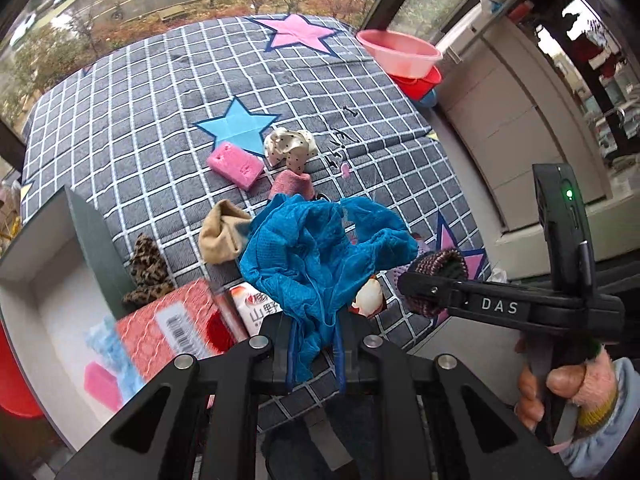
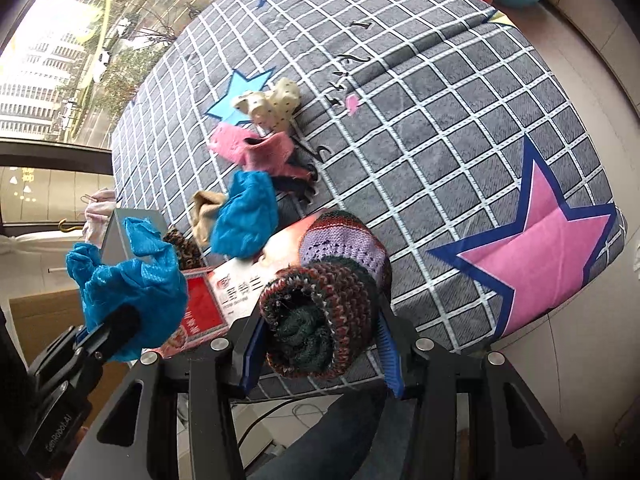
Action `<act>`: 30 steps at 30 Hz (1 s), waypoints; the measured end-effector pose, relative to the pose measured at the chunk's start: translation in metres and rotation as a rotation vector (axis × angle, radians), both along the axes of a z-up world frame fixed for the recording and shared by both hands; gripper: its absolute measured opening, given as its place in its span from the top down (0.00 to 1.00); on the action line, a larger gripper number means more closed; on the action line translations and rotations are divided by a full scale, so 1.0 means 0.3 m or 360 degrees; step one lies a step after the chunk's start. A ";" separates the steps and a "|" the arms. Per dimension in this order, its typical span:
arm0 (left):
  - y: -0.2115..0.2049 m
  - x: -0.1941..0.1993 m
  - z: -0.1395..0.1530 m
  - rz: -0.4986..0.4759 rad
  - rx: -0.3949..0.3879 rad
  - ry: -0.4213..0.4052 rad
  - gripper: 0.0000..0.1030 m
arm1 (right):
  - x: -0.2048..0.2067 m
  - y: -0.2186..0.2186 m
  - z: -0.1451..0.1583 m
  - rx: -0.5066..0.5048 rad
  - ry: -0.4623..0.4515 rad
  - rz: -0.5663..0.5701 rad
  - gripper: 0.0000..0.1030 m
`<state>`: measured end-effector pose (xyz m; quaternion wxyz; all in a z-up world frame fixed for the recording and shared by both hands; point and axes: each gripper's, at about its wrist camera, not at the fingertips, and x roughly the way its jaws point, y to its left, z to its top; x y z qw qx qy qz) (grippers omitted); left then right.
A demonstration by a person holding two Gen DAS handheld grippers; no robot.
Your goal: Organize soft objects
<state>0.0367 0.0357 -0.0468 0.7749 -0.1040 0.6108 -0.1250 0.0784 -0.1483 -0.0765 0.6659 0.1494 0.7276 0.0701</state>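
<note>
My left gripper (image 1: pixel 316 354) is shut on a blue mesh cloth (image 1: pixel 324 248) and holds it above the checked mat (image 1: pixel 132 120); the cloth also shows in the right wrist view (image 2: pixel 132 284). My right gripper (image 2: pixel 320 344) is shut on a rolled striped knit piece (image 2: pixel 320 312), seen in the left wrist view (image 1: pixel 436 276) at the right. On the mat lie a pink sponge (image 1: pixel 236 164), a cream dotted sock (image 1: pixel 290 146), a pink sock (image 1: pixel 290 186), a beige sock (image 1: pixel 222 236) and a leopard-print piece (image 1: pixel 146 272).
An open white box (image 1: pixel 52 292) stands at the left with a pink block and blue fluff inside. A red packet (image 1: pixel 176 320) and a white packet (image 1: pixel 256 308) lie by it. Pink and red basins (image 1: pixel 404 60) are stacked at the mat's far right corner.
</note>
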 end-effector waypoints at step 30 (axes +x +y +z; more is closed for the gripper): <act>0.572 -0.303 0.074 0.0614 0.0037 -0.0157 0.85 | -0.080 0.577 0.176 0.0059 -0.0180 0.0561 0.52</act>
